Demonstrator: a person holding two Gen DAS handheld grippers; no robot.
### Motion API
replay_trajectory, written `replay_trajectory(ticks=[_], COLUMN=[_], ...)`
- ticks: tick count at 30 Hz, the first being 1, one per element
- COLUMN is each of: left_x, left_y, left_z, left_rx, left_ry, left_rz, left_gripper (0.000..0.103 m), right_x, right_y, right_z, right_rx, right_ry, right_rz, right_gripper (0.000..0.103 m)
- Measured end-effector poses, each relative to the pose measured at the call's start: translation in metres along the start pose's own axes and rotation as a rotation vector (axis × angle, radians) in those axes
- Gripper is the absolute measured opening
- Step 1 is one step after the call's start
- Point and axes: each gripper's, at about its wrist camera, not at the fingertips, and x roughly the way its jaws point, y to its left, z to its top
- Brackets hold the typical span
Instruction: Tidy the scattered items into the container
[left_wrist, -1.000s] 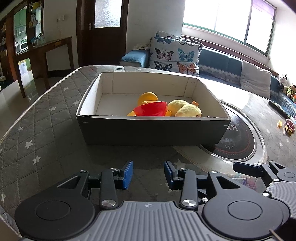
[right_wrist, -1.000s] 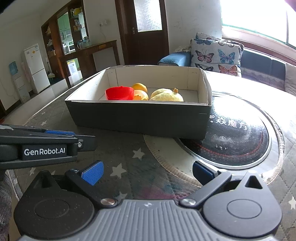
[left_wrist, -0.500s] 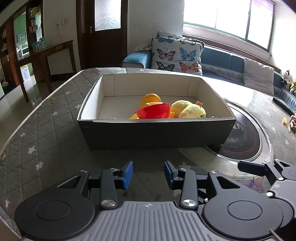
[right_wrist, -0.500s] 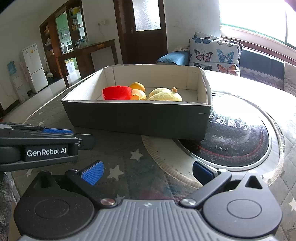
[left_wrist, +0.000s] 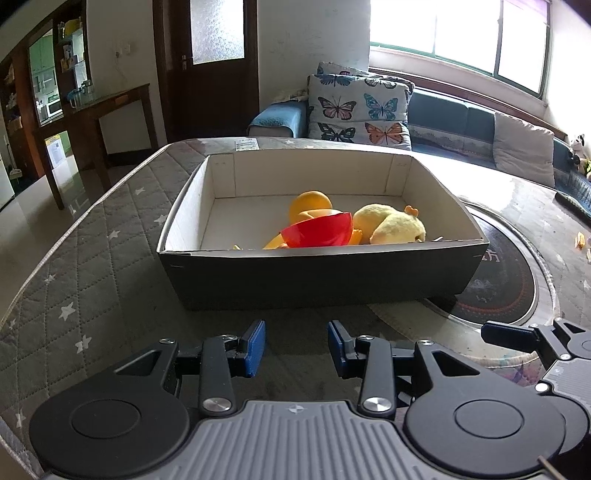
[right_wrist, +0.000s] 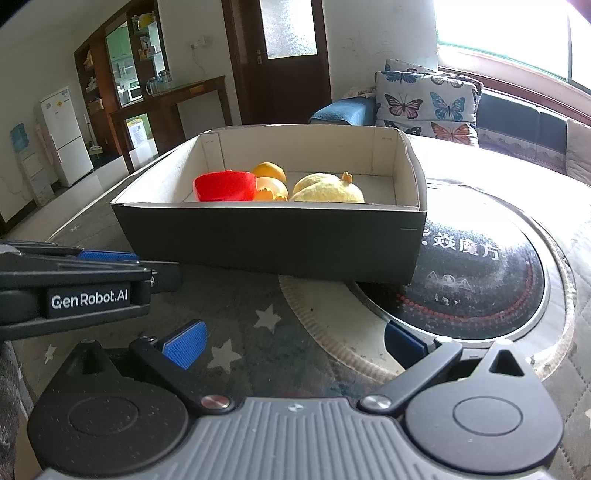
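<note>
The left tongs are hovering low over the counter with their blue pads a modest gap apart and nothing between them; the box is sitting straight ahead of them, near but not touching, its dark front wall facing the pads. Inside the box, ahead of the left tongs, a red bowl is leaning against an orange toy, and a yellow plush chick is lying just to the right of the bowl, touching it. Further right, the right tongs are hanging beside the left ones, their pads spread wide apart and holding nothing; the box is lying ahead of them and slightly to the left, partly overlapping a round black glass plate set into the counter, which is stretching ahead and to the right of these tongs.
</note>
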Motion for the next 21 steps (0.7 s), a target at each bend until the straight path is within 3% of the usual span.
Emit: replay_trajectory(ticks=[21], left_x=[0.009], left_y=[0.006], left_z=[0.011], left_rx=[-0.019], left_ry=[-0.017], left_rz=[-0.018], left_gripper=[0.040], right_x=[0.012], right_y=[-0.003], right_z=[0.011], right_rx=[0.012], right_ry=[0.003], right_rz=[0.002], right_gripper=[0.103])
